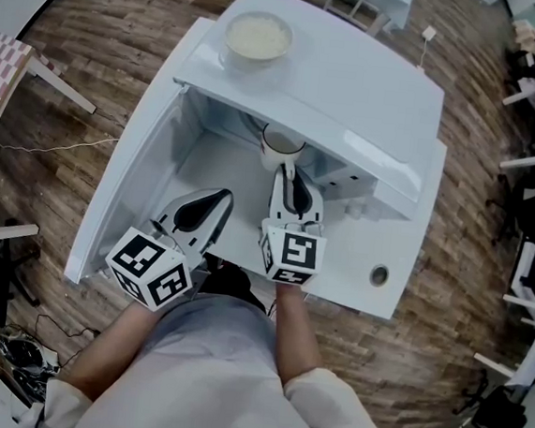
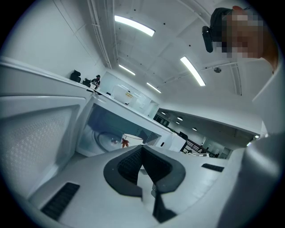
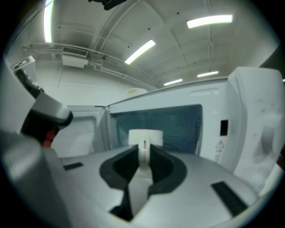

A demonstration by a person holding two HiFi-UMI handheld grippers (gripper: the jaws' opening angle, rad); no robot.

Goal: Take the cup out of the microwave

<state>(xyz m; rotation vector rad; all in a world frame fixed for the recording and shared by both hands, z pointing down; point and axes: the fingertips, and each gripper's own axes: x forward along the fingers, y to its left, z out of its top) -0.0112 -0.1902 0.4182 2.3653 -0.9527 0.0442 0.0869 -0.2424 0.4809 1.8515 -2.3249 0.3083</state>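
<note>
**A:** Right gripper (image 3: 143, 152) jaws?

**B:** Nearly together, pinching a narrow white strip at the tips. I read it as the handle of the cup (image 3: 145, 135). The cup body was dead ahead, upright, right at the jaw tips.

**A:** Left gripper (image 2: 141, 150)?

**B:** Jaws pressed together, nothing in them. The cup sat ahead and slightly left of its tips, well apart. The right hand was clearly nearer.

**A:** Where was the cup overall?

**B:** Inside the microwave (image 1: 372, 106), at the front of the cavity. The door (image 1: 125, 181) was swung wide to the left. A bowl (image 1: 258, 36) sat on the roof, out of the path.

**A:** Next move?

**B:** My guess was a straight, level pull back along the jaw line, so the upright cup wouldn't tip at the sill.
</note>
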